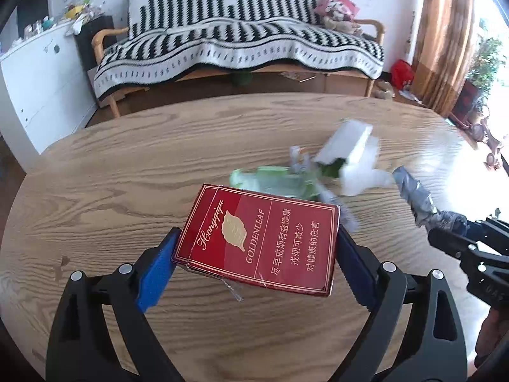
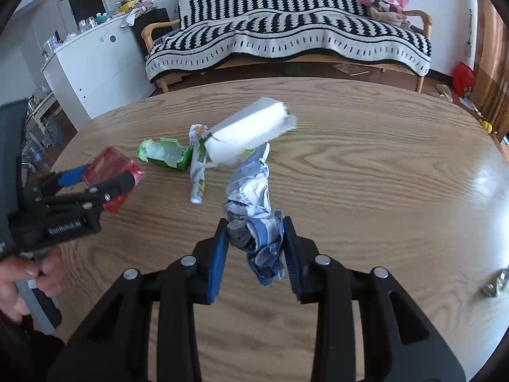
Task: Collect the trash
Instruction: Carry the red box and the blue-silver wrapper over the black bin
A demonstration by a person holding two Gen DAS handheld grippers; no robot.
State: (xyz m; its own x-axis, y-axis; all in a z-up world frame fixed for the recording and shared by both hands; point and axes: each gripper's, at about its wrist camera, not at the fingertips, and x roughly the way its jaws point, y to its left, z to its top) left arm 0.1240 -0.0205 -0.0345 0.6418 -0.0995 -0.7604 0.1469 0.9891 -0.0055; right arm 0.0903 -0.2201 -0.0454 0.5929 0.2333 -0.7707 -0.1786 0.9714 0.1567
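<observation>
1. Two claws are both loaded. The left claw (image 1: 256, 251) is clamped on a red cigarette pack (image 1: 259, 238), blue pads pressing its two short ends, and holds it above the surface (image 1: 111, 175).
2. The right claw (image 2: 254, 248) is closed around a crumpled blue-and-white wrapper (image 2: 254, 210), which sticks out forward from between the pads, over the wood.
3. Beyond the claws, near the middle of the surface, a small pile is left: a torn green packet (image 2: 162, 154), a twisted white-and-green wrapper (image 2: 198, 165) just beside it, and a white box (image 2: 251, 130) that looks blurred, so I cannot tell whether it rests flat.
4. A small scrap (image 2: 494, 285) lies well apart at the right edge.
5. No bin is in view, so by my judgement two pieces are picked up but not dropped off, and at least four remain to gather.
</observation>
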